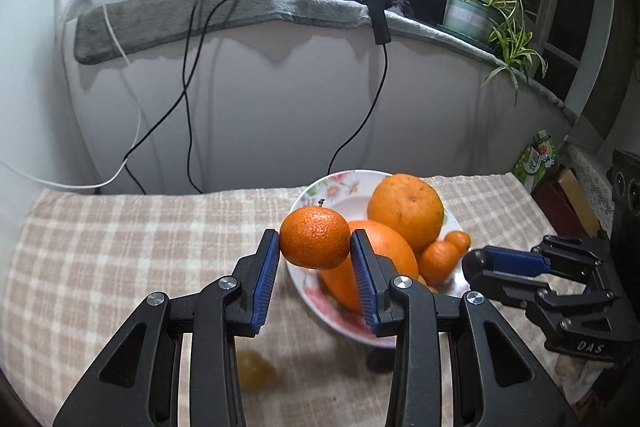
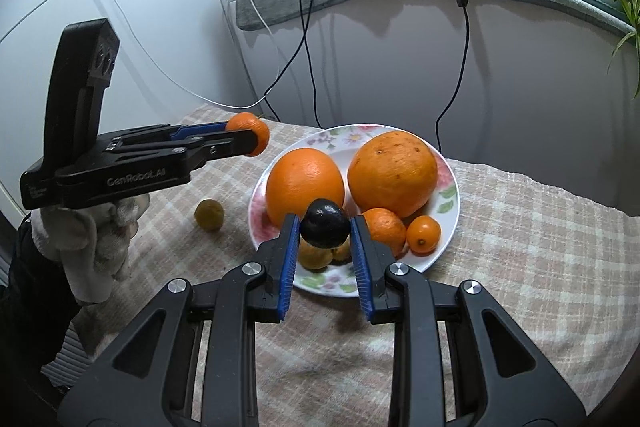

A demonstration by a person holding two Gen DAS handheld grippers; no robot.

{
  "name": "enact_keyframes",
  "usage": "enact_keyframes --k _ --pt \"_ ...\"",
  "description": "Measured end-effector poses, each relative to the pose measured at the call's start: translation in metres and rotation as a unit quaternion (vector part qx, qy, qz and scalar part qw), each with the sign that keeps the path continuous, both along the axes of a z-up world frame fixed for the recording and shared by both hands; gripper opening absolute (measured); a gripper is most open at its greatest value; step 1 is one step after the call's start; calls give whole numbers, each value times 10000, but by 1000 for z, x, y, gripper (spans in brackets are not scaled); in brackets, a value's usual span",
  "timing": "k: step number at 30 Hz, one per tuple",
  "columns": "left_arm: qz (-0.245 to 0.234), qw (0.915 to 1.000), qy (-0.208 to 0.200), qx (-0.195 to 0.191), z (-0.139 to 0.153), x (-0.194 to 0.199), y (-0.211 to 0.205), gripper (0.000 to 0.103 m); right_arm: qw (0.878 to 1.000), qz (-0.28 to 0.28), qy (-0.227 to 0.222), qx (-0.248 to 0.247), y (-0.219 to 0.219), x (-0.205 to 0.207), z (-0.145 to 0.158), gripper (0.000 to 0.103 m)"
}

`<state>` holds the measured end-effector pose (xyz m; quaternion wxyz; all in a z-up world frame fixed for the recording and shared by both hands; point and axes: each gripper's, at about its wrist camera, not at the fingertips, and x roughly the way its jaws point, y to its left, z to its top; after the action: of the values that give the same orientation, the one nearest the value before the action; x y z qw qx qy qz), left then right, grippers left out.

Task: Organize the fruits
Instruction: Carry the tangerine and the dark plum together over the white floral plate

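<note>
Two grippers, left gripper (image 1: 315,245) clamping mandarin (image 1: 315,238), right gripper (image 2: 325,227) clamping dark, perhaps plum, fruit (image 2: 325,229)

Left wrist camera sat behind my left gripper (image 1: 314,247), looking along its fingers and down at a slant toward the flowered plate (image 1: 340,319) from the plate's left side, close in; window ledge (image 1: 224,15) and potted plant (image 1: 476,11) filled the background. Right wrist camera sat behind my right gripper (image 2: 325,229), same downward slant, nearer the plate's front edge (image 2: 320,287). Both views shared plate, checked cloth (image 1: 120,247), ledge; each caught the other gripper at its edge.
</note>
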<state>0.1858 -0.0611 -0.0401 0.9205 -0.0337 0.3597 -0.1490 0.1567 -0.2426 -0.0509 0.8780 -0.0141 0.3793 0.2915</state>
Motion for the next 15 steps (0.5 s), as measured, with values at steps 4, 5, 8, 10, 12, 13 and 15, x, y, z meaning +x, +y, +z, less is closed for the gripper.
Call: enact_keyframes --k 4,5,8,10,12,13,15 --pt "-28 10000 39 -17 -1 13 -3 35 10000 3 37 -12 0 7 -4 27" --pt "-42 10000 46 -23 -2 15 -4 35 10000 3 43 -14 0 8 -4 27" --pt "-95 9999 65 -21 -3 23 -8 35 10000 -7 52 -15 1 11 -6 27" --pt "-123 9999 89 -24 -4 27 -10 35 10000 -14 64 -19 1 14 -7 27" --pt "-161 9998 126 -35 -7 31 -13 35 10000 -11 78 -26 1 16 -9 27" --pt "-171 9998 135 -34 -7 32 -13 35 10000 -8 81 -31 1 16 -10 27" --pt "-188 9997 156 -43 -9 34 -15 35 10000 -10 81 -42 0 17 -11 27"
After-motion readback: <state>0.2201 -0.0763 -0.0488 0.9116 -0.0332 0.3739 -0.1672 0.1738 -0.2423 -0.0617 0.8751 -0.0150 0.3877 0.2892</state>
